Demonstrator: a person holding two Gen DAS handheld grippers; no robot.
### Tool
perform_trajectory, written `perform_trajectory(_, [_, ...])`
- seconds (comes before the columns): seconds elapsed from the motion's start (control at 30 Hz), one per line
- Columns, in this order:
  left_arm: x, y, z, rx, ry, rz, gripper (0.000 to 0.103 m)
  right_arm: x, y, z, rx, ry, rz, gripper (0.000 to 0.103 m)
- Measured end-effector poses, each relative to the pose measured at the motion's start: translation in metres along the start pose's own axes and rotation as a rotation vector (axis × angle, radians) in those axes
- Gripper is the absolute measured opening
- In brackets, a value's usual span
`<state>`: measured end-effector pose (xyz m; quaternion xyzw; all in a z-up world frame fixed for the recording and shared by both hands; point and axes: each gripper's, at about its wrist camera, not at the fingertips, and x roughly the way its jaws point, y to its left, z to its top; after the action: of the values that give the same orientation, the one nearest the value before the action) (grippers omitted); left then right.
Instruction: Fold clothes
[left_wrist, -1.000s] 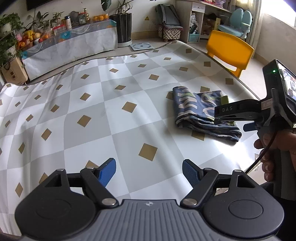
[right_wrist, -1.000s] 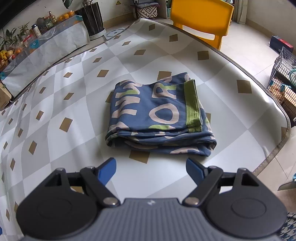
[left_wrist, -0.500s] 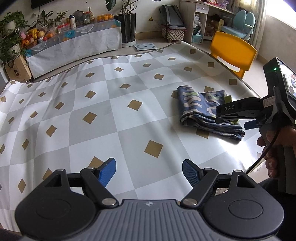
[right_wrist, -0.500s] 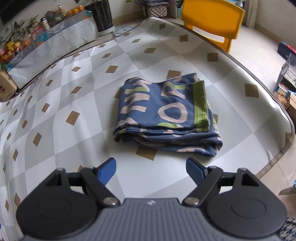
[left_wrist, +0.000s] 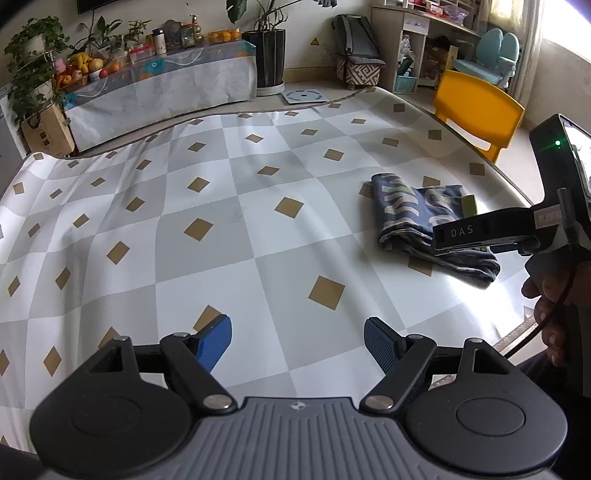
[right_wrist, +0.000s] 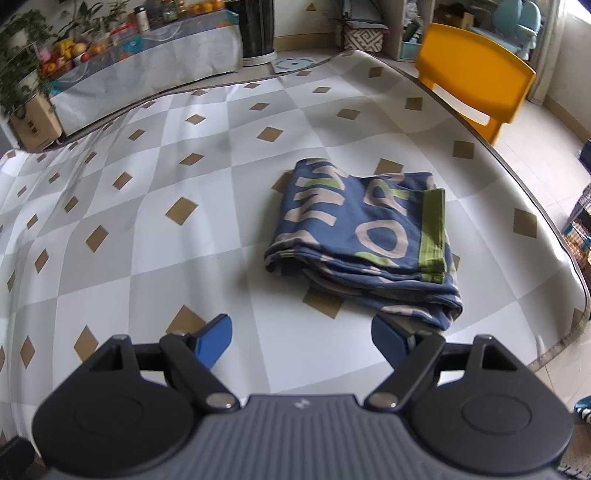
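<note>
1. Left gripper (left_wrist: 297, 341): jaws stood wide apart, nothing between the blue pads, same spread as a second earlier. It hung over bare checked cloth on the counter (left_wrist: 207, 280), well apart from the garment.
2. Right gripper (right_wrist: 301, 341): jaws also apart and empty, spread unchanged. Its right pad sat just in front of the near corner of the folded garment (right_wrist: 364, 240); no contact that I could see.
3. Change in the right wrist view: a second earlier the garment lay centred between the pads, now it sat shifted to the right and looked turned in frame, with the green band toward the right side.
4. Change in the left wrist view: the garment (left_wrist: 424, 225) and the right gripper's body drifted a little toward the right edge; the hand (left_wrist: 550, 314) on its handle showed at far right, fingers wrapped around the grip.
5. Garment itself: folded, dark blue with beige letters, flat on the counter toward its right end, same shape and spot on the cloth as before.
6. Yellow chair (right_wrist: 476, 70) stood beyond the counter's far right edge.
</note>
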<state>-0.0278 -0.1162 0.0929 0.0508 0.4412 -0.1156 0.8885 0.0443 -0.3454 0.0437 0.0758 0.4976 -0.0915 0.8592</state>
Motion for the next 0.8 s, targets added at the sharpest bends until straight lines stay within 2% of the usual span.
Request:
perform_trajectory(0.33, [-0.002, 0.018, -0.006, -0.045, -0.001, 0.017, 0.078, -0.008, 0.011, -0.007, -0.006, 0.018, 0.062, 0.082])
perform_trajectory(0.8, [0.000, 0.038, -0.015, -0.091, 0.000, 0.052, 0.078, -0.015, 0.051, -0.035, -0.066, 0.014, 0.108, 0.082])
